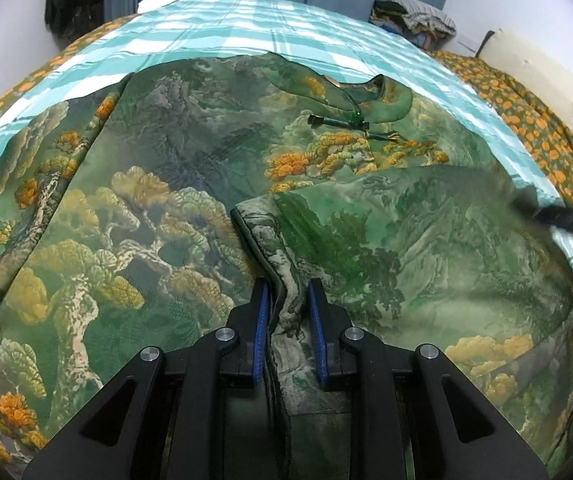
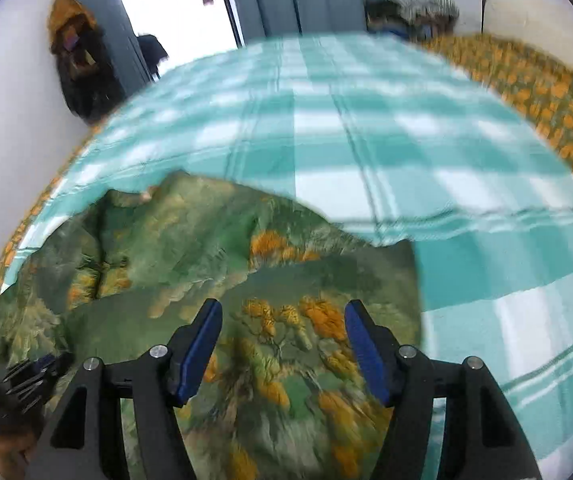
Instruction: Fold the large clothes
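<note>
Blue-padded fingers of the left tool [image 1: 286, 304] stand close together, clamped on a dark-piped edge of the green landscape-print garment [image 1: 190, 200], which runs up between them. Only the left wrist view shows the collar with its knotted cord fastening [image 1: 350, 122] lying farther up the cloth, and the right tool's dark shape at the right rim. The right wrist view, blurred, shows the right tool [image 2: 284, 326] with its fingers wide apart over an orange-flowered fold of the garment, gripping nothing. The garment lies spread on a bed's teal checked sheet [image 2: 366, 140]; an orange-flowered cover [image 2: 546, 92] borders it.
</note>
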A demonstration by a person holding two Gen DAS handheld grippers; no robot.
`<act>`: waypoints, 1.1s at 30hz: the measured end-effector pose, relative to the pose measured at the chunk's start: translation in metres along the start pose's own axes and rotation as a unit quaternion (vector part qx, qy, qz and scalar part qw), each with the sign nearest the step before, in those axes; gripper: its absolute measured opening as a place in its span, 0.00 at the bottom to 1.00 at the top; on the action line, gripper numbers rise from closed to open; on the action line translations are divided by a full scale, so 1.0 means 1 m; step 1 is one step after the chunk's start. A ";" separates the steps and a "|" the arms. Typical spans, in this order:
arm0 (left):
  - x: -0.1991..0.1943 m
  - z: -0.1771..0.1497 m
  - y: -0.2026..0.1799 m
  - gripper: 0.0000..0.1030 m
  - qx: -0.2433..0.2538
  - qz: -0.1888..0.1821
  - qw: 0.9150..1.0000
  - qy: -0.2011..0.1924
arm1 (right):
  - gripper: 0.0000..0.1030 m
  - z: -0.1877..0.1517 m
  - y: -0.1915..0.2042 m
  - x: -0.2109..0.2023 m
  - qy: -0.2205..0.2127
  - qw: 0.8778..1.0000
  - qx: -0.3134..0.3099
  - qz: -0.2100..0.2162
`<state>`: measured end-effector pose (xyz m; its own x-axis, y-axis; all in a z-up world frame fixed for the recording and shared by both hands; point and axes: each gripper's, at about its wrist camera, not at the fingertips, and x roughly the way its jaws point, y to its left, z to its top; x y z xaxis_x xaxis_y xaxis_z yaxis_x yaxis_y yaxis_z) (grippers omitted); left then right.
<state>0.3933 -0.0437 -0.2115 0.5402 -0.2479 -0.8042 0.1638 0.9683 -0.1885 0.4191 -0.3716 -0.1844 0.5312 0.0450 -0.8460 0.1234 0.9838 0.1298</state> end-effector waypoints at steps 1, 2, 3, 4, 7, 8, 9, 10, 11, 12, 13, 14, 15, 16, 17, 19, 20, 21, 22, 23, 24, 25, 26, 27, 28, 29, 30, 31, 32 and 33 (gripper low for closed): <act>0.000 -0.002 0.001 0.20 0.000 0.000 1.000 0.000 | 0.63 -0.006 -0.001 0.024 0.037 0.999 0.000 0.001; 0.000 -0.002 0.001 0.20 0.000 0.000 1.000 -0.001 | 0.63 -0.007 -0.001 0.029 0.037 0.999 0.001 0.002; 0.000 -0.003 0.001 0.20 0.001 0.001 1.000 -0.001 | 0.63 -0.007 0.000 0.027 0.025 1.000 0.002 0.001; 0.000 -0.002 0.001 0.20 0.000 0.000 1.000 -0.001 | 0.63 -0.006 0.001 0.023 0.025 1.000 0.004 -0.001; 0.000 -0.003 0.001 0.20 -0.001 0.000 1.000 -0.001 | 0.63 -0.015 0.006 -0.001 0.014 1.000 0.000 -0.015; -0.001 -0.003 0.001 0.20 -0.001 -0.001 1.000 -0.001 | 0.63 -0.025 0.010 -0.012 0.010 1.000 -0.011 -0.016; -0.001 -0.003 0.001 0.20 -0.002 -0.002 1.000 -0.001 | 0.63 -0.037 0.015 -0.022 0.009 1.000 -0.022 -0.014; -0.003 -0.002 0.001 0.21 -0.003 -0.002 1.000 -0.001 | 0.63 -0.048 0.017 -0.027 0.009 0.999 -0.029 -0.012; -0.005 -0.001 0.001 0.26 -0.003 -0.001 1.000 -0.001 | 0.63 -0.059 0.020 -0.034 0.010 0.999 -0.037 -0.011; -0.010 -0.001 0.001 0.32 -0.003 0.008 1.000 -0.001 | 0.63 -0.073 0.020 -0.044 0.005 0.999 -0.048 -0.013; -0.017 -0.002 0.000 0.50 -0.003 0.024 1.000 -0.003 | 0.63 -0.090 0.023 -0.058 -0.003 0.998 -0.058 -0.017; -0.023 -0.004 -0.001 0.71 -0.003 0.037 0.999 -0.007 | 0.63 -0.106 0.025 -0.074 -0.009 0.998 -0.061 -0.016; -0.034 -0.008 -0.002 0.78 -0.003 0.057 0.998 -0.016 | 0.63 -0.117 0.021 -0.085 -0.012 0.998 -0.059 -0.013; -0.047 -0.015 -0.002 0.83 -0.005 0.065 0.998 -0.026 | 0.63 -0.136 0.022 -0.101 -0.013 0.999 -0.052 -0.005; -0.055 -0.020 -0.001 0.83 -0.005 0.061 0.998 -0.030 | 0.63 -0.152 0.023 -0.114 -0.017 0.999 -0.041 0.004; -0.078 -0.035 0.003 0.83 -0.007 0.044 0.999 -0.027 | 0.63 -0.182 0.026 -0.140 -0.037 0.999 -0.023 0.013; -0.089 -0.042 0.005 0.83 -0.006 0.042 0.999 -0.023 | 0.63 -0.195 0.029 -0.149 -0.047 0.999 -0.019 0.013; -0.104 -0.052 0.009 0.83 -0.003 0.044 0.999 -0.021 | 0.63 -0.213 0.034 -0.163 -0.063 0.998 -0.018 0.011; -0.112 -0.056 0.012 0.83 -0.002 0.046 0.999 -0.021 | 0.63 -0.225 0.038 -0.171 -0.076 0.997 -0.016 0.008; -0.125 -0.064 0.016 0.85 -0.003 0.049 0.999 -0.023 | 0.63 -0.234 0.042 -0.177 -0.088 0.996 -0.014 0.007; -0.138 -0.073 0.023 0.87 -0.006 0.050 0.998 -0.025 | 0.63 -0.240 0.045 -0.181 -0.098 0.995 -0.013 0.009; -0.149 -0.079 0.030 0.89 -0.009 0.051 0.998 -0.027 | 0.63 -0.245 0.050 -0.184 -0.105 0.994 -0.015 0.013; -0.160 -0.086 0.036 0.90 -0.013 0.054 0.998 -0.031 | 0.63 -0.250 0.054 -0.185 -0.109 0.994 -0.022 0.018; -0.172 -0.095 0.047 0.90 -0.015 0.063 0.997 -0.035 | 0.63 -0.253 0.058 -0.184 -0.109 0.993 -0.030 0.019; -0.177 -0.099 0.052 0.91 -0.016 0.070 0.997 -0.036 | 0.63 -0.255 0.063 -0.182 -0.104 0.994 -0.042 0.018; -0.183 -0.105 0.060 0.91 -0.018 0.081 0.996 -0.036 | 0.63 -0.258 0.068 -0.180 -0.101 0.993 -0.051 0.019; -0.189 -0.110 0.068 0.91 -0.020 0.094 0.995 -0.034 | 0.63 -0.260 0.073 -0.178 -0.100 0.993 -0.060 0.021; -0.194 -0.114 0.076 0.91 -0.024 0.102 0.994 -0.032 | 0.63 -0.263 0.077 -0.178 -0.101 0.993 -0.064 0.022; -0.197 -0.117 0.084 0.91 -0.029 0.108 0.993 -0.030 | 0.63 -0.265 0.081 -0.177 -0.102 0.992 -0.067 0.024; -0.203 -0.121 0.095 0.91 -0.039 0.114 0.992 -0.030 | 0.63 -0.268 0.084 -0.175 -0.102 0.992 -0.070 0.025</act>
<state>0.1991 0.1017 -0.1346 0.6049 -0.0208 -0.7960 -0.0316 0.9982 -0.0501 0.1122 -0.2506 -0.1643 0.6943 0.0730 -0.7160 -0.0177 0.9963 0.0845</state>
